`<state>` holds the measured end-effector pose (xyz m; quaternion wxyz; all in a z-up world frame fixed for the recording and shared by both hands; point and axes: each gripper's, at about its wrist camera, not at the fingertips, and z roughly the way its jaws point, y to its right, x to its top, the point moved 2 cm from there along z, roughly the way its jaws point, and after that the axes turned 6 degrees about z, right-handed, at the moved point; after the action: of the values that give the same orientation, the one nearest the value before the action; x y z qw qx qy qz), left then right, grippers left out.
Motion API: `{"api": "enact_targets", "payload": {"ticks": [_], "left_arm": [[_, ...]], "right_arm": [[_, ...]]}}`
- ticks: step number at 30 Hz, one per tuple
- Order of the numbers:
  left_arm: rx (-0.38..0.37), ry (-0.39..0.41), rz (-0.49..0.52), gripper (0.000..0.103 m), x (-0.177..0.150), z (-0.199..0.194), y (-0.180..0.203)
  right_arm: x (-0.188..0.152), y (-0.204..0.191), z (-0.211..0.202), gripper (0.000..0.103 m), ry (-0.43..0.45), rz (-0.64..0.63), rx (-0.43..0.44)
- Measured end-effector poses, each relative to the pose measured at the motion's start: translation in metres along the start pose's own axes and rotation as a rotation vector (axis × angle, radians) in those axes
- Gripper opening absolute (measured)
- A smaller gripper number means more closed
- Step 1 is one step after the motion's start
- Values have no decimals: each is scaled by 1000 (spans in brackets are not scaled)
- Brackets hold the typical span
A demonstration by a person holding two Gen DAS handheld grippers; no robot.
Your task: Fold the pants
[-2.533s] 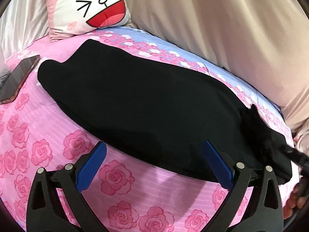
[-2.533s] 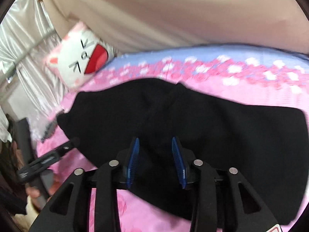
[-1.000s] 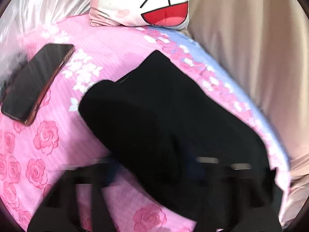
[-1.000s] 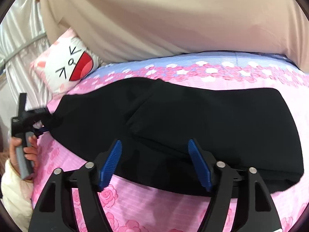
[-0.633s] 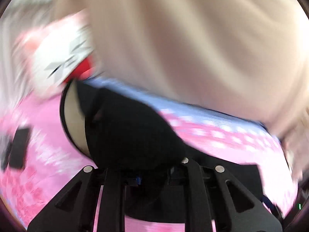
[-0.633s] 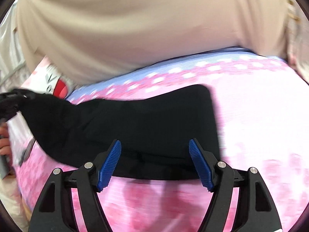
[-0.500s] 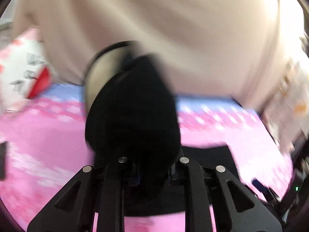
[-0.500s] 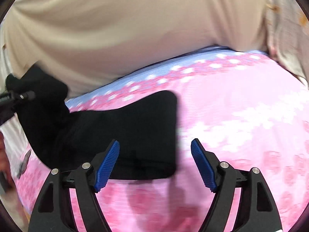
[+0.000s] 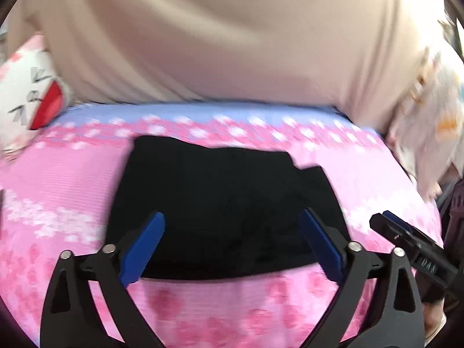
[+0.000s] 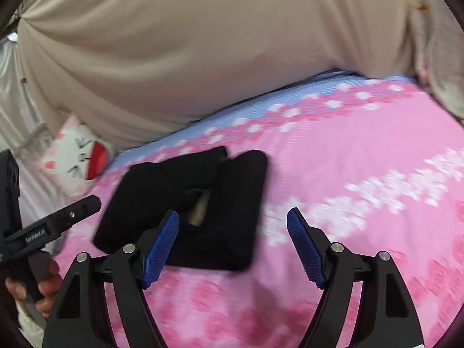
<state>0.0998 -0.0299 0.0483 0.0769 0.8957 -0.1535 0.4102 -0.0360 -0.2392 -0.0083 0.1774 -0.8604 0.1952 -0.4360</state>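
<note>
your left gripper [image 9: 232, 249] is spread wide with nothing between its blue pads, hovering over the near edge of the black pants [image 9: 220, 203]. they lie folded into a compact block on the pink flowered bedspread [image 9: 58, 191], toward the bed's far edge, where the cartoon pillow [image 9: 26, 107] sits at the left. your right gripper [image 10: 233, 246] is spread and empty too, over bare bedspread just right of the pants. the risk, as i judge it: the top layer sits skewed, with a gap showing pale lining [image 10: 200, 207], so a nudge from either finger could slide the layers apart or spring the fold open. in the left view the block's long axis runs left to right, parallel to the bed's far edge; which end is the waistband you can't tell.
</note>
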Motion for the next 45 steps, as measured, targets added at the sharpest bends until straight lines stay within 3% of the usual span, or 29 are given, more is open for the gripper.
{"api": "enact_targets", "payload": {"ticks": [2,5,7,10,16,19,20,22,26,27,29,32,33,35,38,40,41,42,43,44,45], "left_arm": [[87,-1,-17,95,-3,-6,-20],[176,-30,-30,95,-16,-3,-47],[185,-48,-45,95,-24,0,-65],[208,-60,-49,95,-38,4,-78],[194,-110,-46,95,-64,18,-88],[201,-133,-56,95,-70,26,-94],[206,-137,-59,95,-72,28,-94],[216,-138,-52,95,-73,29,-95],[256,-130,-16,98,-73,33,-97],[266,-128,-13,98,-73,36,-98],[273,-145,-14,98,-75,46,-100],[270,-170,-19,98,-80,54,-104],[262,-163,-21,98,-81,52,-105],[243,-156,-29,98,-85,52,-107],[204,-180,-84,98,-92,65,-112],[95,-197,-207,98,-92,77,-124],[84,-180,-228,98,-89,79,-128],[74,-188,-221,98,-86,82,-129],[73,-198,-199,92,-83,86,-127],[49,-196,-180,64,-80,87,-124],[-28,-197,-187,45,-76,86,-121]], "right_arm": [[11,-16,21,75,-44,14,57],[14,-30,44,75,-76,31,27],[9,-38,50,74,-89,38,52],[-1,-51,59,63,-123,5,63],[-24,-67,68,61,-161,-174,-65],[-21,-68,90,37,-183,-212,-100],[-19,-69,96,22,-187,-225,-100],[-14,-75,94,22,-191,-214,-72],[2,-88,55,22,-86,-225,-7],[-1,-82,62,22,-113,-233,-36],[-20,-55,96,23,-255,-221,-114],[-14,-44,62,33,-187,-119,-39],[-10,-40,48,45,-148,-99,-42],[-6,-20,25,56,-95,-62,-115],[-11,14,36,56,-177,46,-125],[-19,30,54,56,-238,152,-22],[-21,32,60,51,-244,180,13],[-21,31,63,21,-202,181,27],[-22,30,69,21,-213,172,32],[-21,30,73,18,-214,194,43],[-18,29,72,16,-207,214,53]]}}
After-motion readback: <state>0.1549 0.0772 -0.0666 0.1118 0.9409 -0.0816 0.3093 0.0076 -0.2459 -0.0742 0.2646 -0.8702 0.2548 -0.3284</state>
